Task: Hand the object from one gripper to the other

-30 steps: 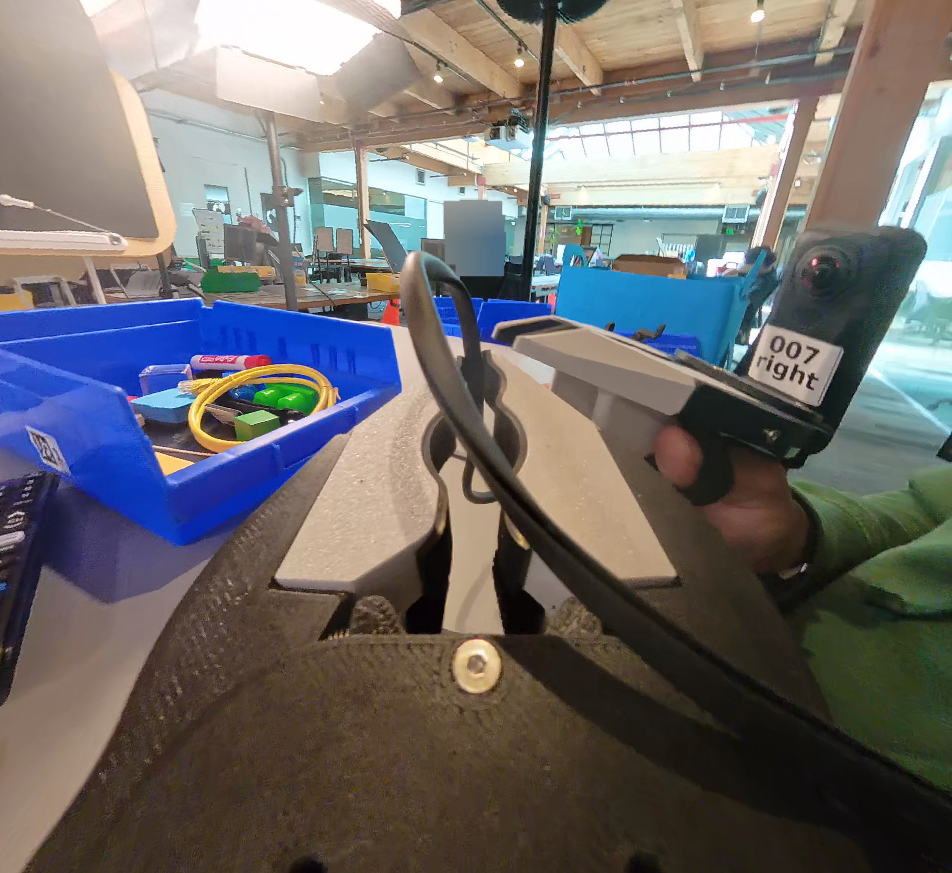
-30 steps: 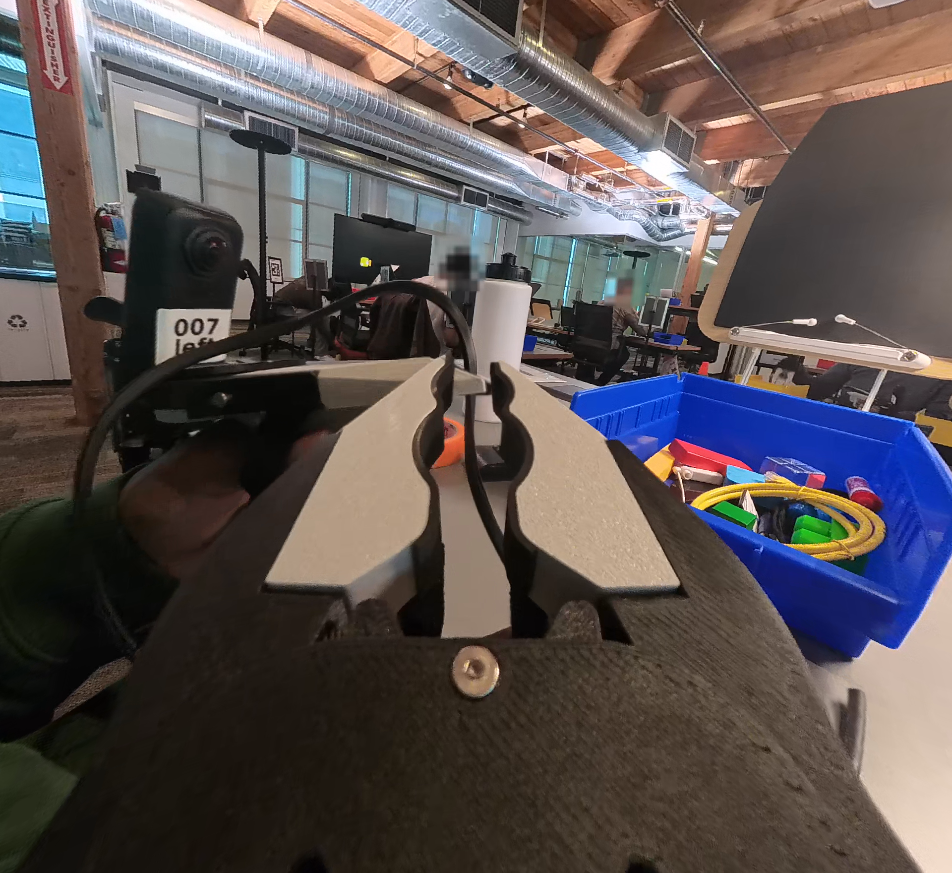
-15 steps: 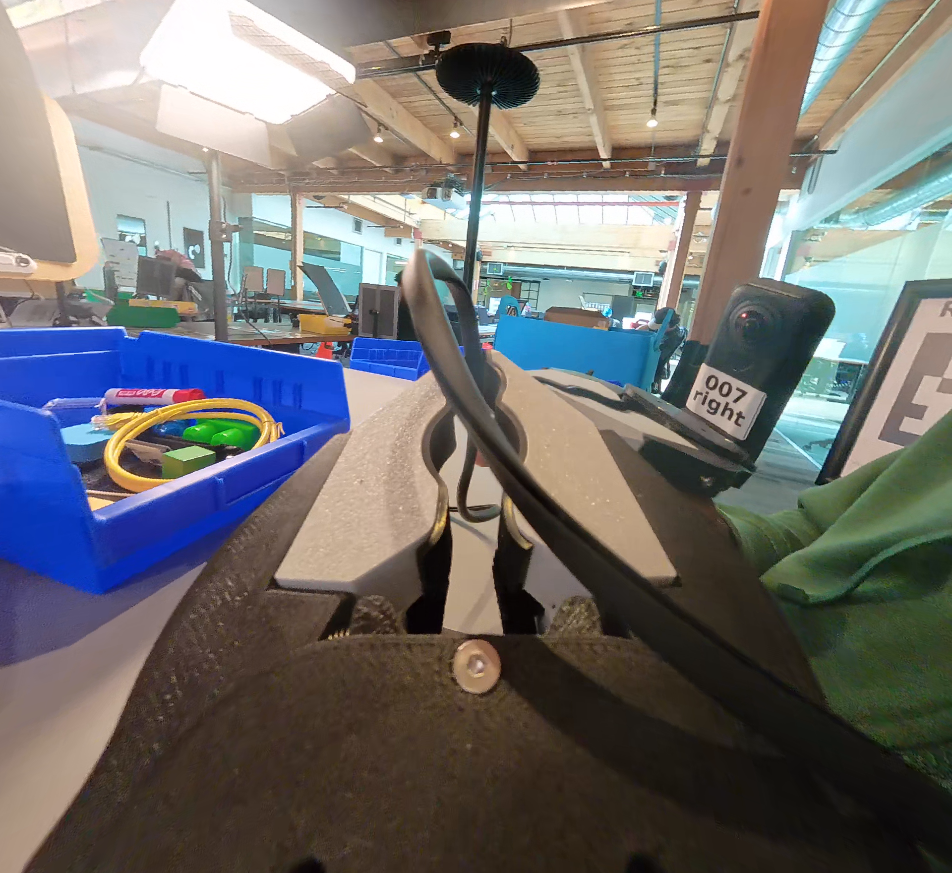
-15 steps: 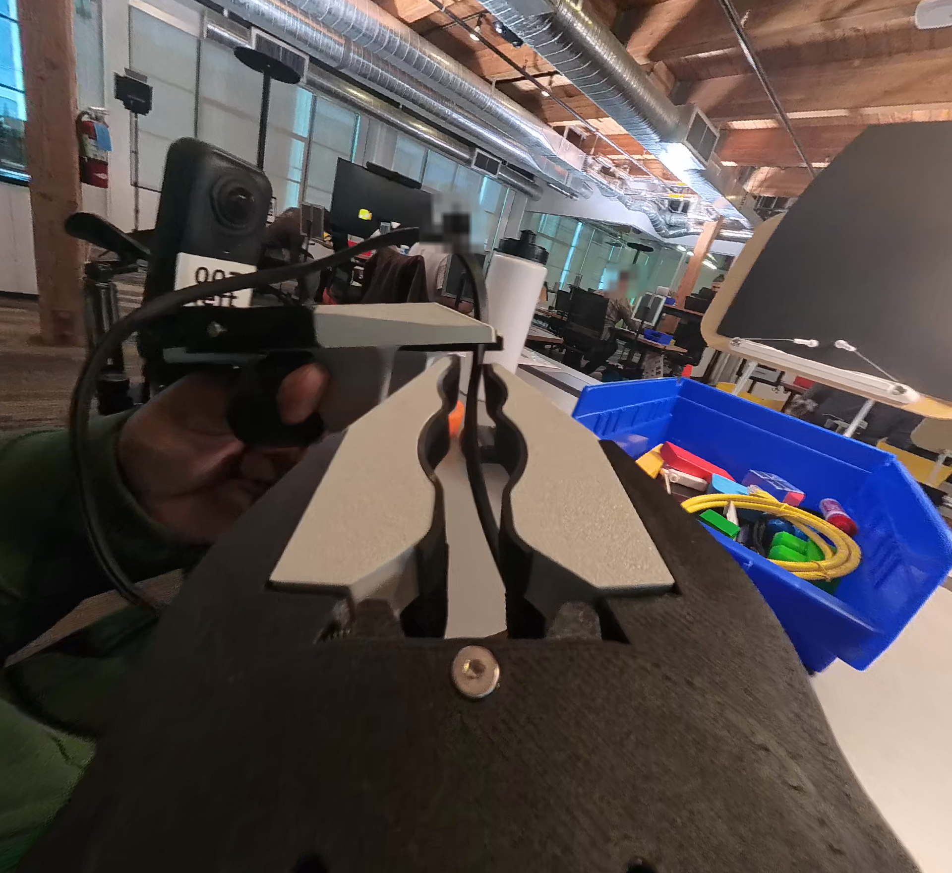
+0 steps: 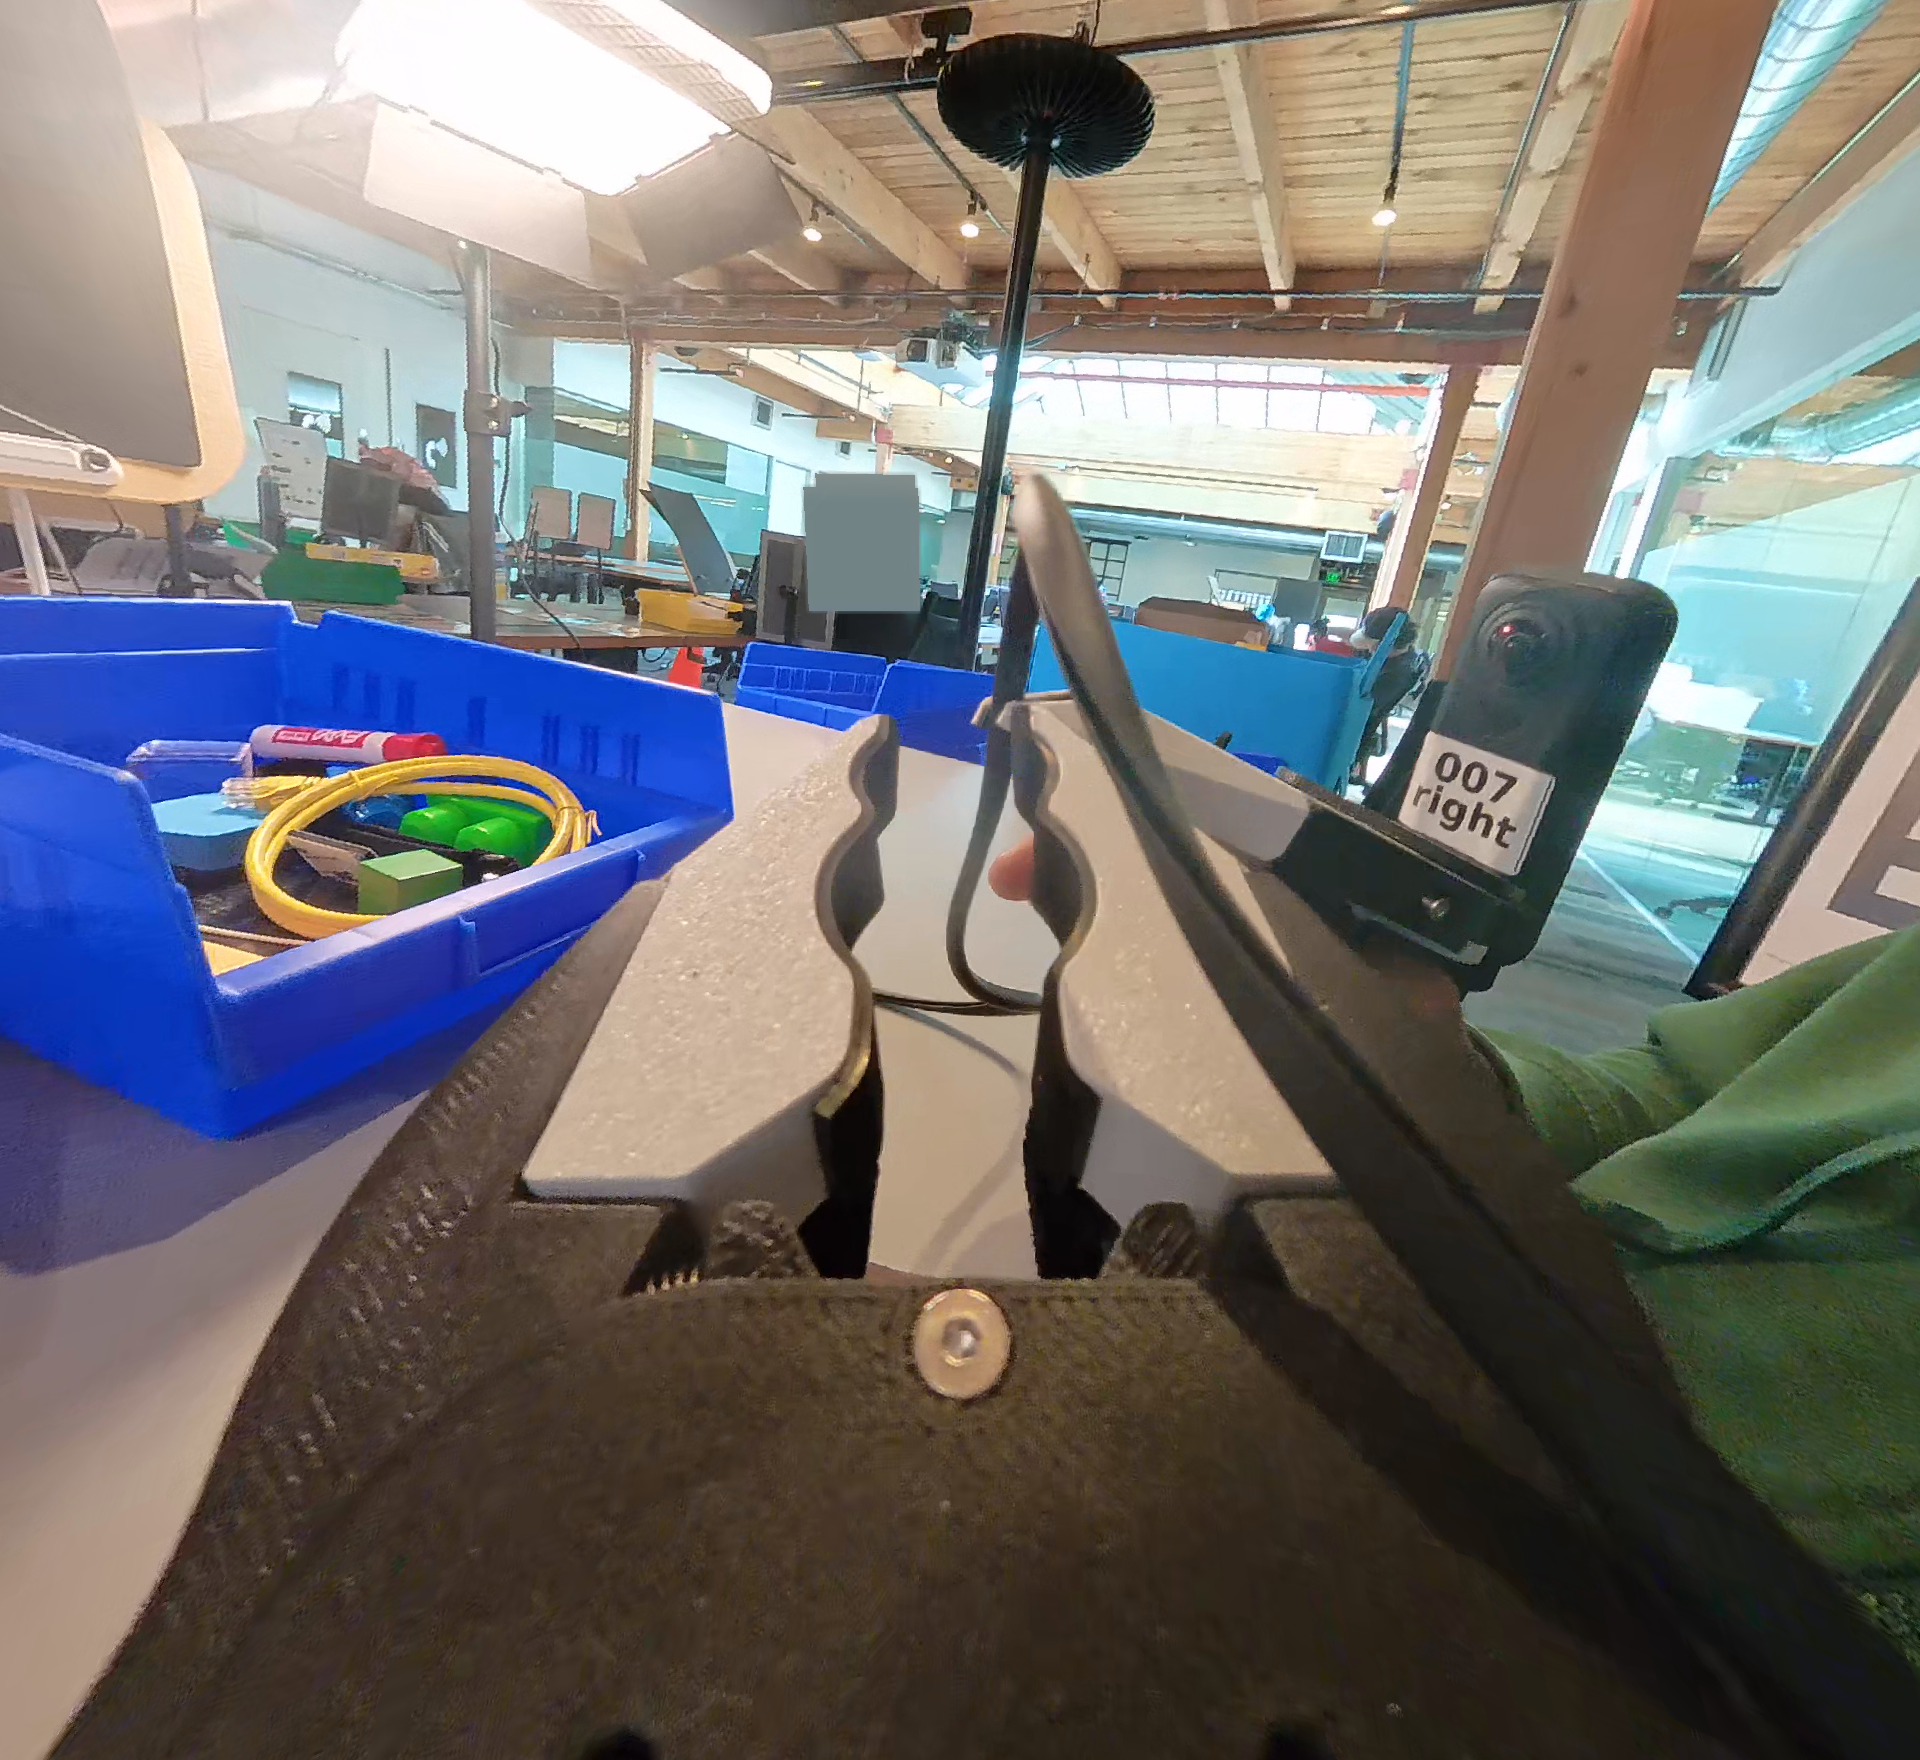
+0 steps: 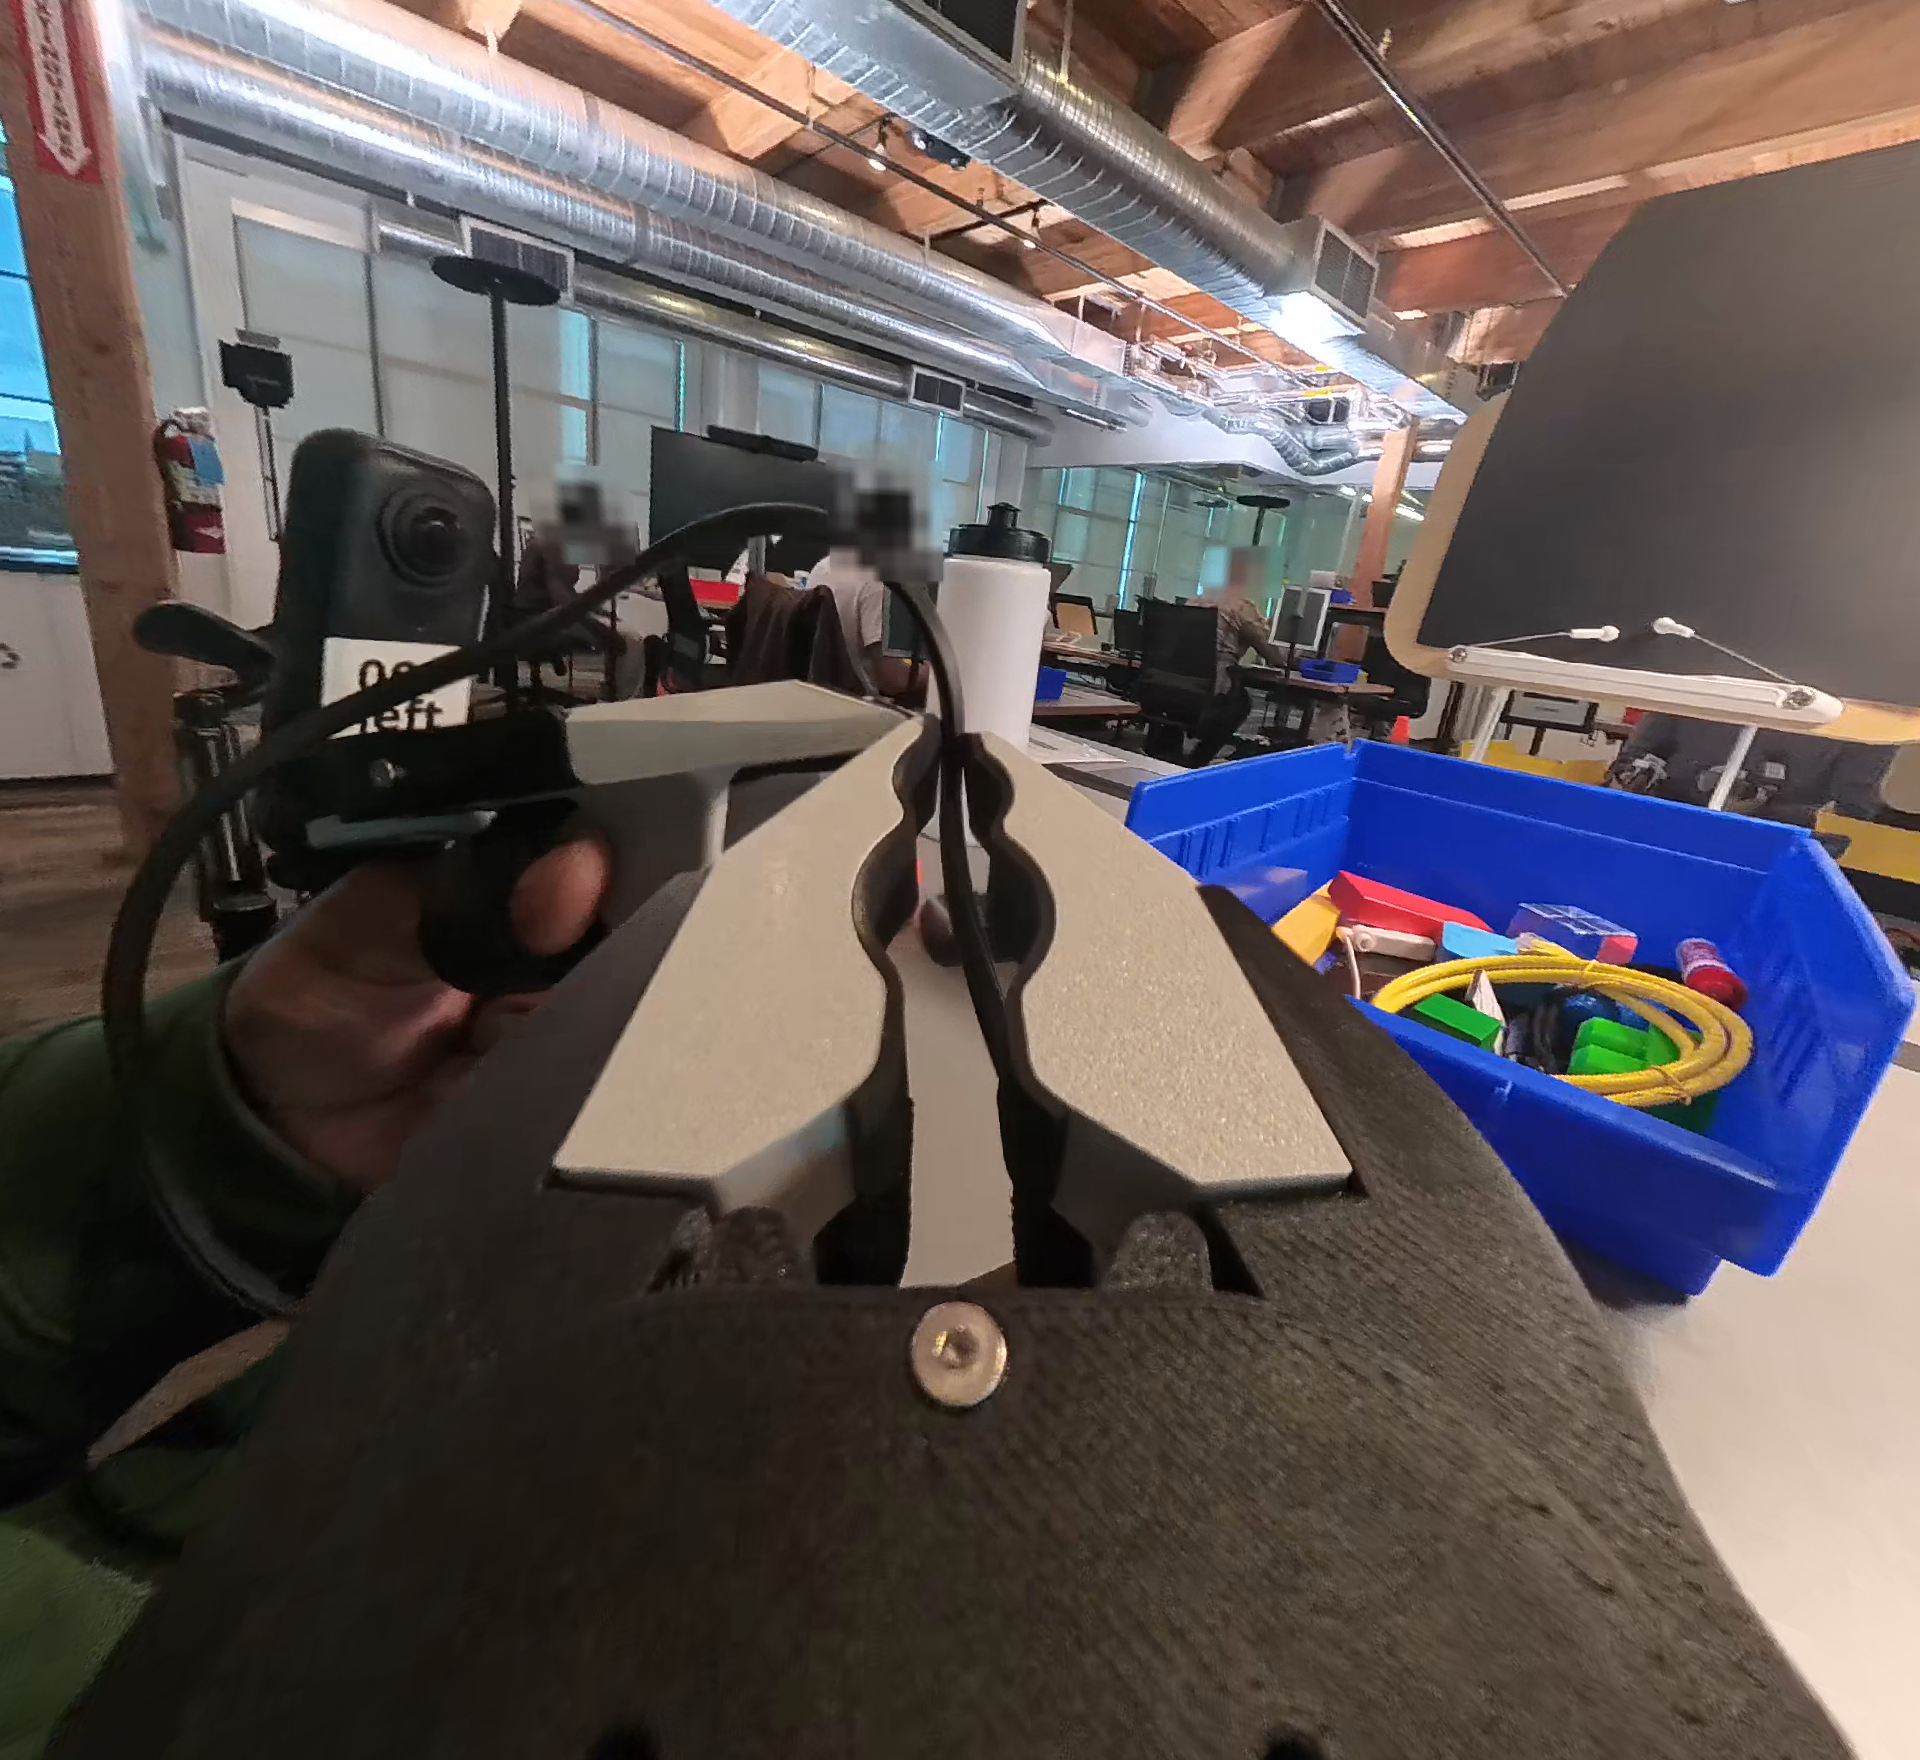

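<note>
Close in: the right gripper (image 6: pixel 945 744) has its fingertips pinched almost together on the black cable (image 6: pixel 938 661), w/ the cord running back down the slot btwn the fingers. Over on the left gripper (image 5: pixel 948 744) the fingers stand well apart and grip nothing. The cable just hangs through the gap in a loose loop, near the right-side finger, can't tell if it rubs. So the object sits in the right gripper's nip, up in the air above the table, and the handover looks nearly done. To finish well: keep the right squeeze firm, since thin cord slips easily out of those scalloped pads, and draw the left straight back along its own axis so the loop doesn't snag a fingertip. Don't yank, the slack arc could catch. The person's hand (image 6: pixel 395 1014) is on the left trigger. Further out is the blue bin (image 6: pixel 1558 1180) w/ a yellow cable coil (image 6: pixel 1621 1045), blocks and a red-capped marker (image 5: pixel 343 742) carrying a printed label. As for writing, each gripper's camera (image 5: pixel 1538 692) wears a white ID sticker w/ black print. Far back stand a white bottle (image 6: pixel 992 630) and a red-and-white sign (image 6: pixel 47 48) on the wood post.
</note>
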`<action>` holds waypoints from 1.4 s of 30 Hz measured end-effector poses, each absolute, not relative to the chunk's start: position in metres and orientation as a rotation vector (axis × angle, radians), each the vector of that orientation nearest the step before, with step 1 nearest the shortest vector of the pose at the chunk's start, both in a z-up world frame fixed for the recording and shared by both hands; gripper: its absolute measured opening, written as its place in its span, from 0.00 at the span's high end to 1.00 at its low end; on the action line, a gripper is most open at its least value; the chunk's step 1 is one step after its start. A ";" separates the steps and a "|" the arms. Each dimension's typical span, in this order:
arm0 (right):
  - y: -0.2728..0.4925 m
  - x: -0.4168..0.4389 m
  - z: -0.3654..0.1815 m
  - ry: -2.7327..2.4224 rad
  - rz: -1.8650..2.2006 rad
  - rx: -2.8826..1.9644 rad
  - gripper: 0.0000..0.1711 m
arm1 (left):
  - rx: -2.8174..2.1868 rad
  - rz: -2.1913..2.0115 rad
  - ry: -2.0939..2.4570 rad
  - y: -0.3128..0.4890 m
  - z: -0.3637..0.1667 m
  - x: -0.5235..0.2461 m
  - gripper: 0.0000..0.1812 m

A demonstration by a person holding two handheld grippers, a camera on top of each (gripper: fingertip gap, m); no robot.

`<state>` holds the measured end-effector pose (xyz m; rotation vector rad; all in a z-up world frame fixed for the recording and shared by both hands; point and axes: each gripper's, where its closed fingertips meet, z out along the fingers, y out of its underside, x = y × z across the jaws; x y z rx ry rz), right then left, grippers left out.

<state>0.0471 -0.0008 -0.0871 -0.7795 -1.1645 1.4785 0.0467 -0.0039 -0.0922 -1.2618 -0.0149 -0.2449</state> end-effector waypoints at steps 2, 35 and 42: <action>0.001 0.048 -0.086 -1.151 1.494 -0.785 0.98 | -1.273 -0.234 -0.001 -0.003 -0.093 0.049 0.88; -0.013 0.042 -0.097 -1.249 1.329 -0.723 1.00 | -1.221 -0.259 -0.003 -0.010 -0.088 0.046 0.98; -0.016 0.043 -0.097 -1.257 1.327 -0.703 0.97 | -1.220 -0.253 -0.002 -0.010 -0.088 0.046 0.98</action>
